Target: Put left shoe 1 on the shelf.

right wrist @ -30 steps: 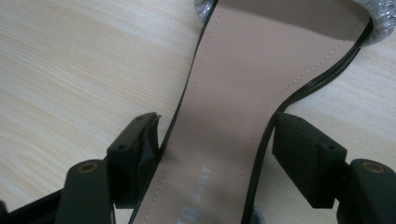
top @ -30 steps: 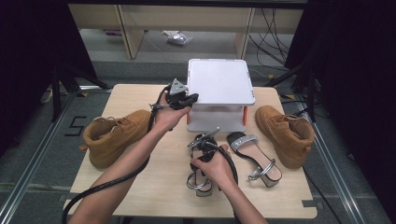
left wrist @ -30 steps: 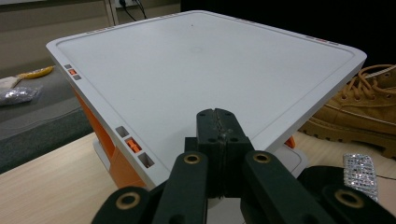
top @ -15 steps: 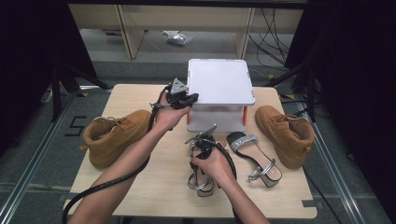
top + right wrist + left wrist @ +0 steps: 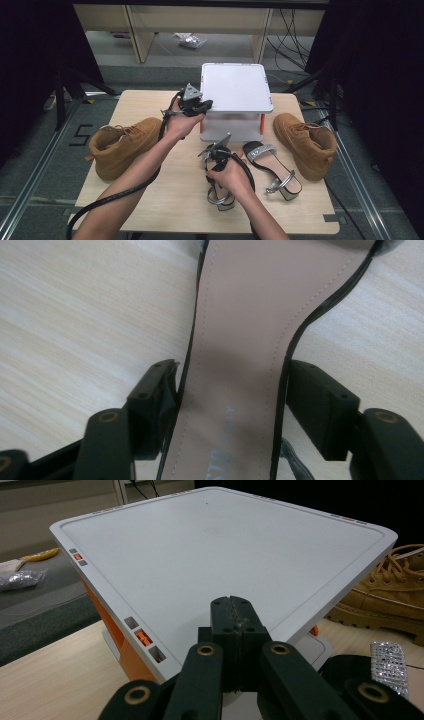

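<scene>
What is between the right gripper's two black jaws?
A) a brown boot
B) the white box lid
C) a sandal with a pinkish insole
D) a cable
C: in the right gripper view the jaws of the right gripper stand on either side of the sandal, whose pinkish insole runs between them over the wooden table.

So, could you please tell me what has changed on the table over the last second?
Almost nothing. The right gripper has stayed down over the near sandal, jaws on either side of its insole. The left gripper has kept shut at the white box. Both boots and the other sandal lie where they were.
</scene>
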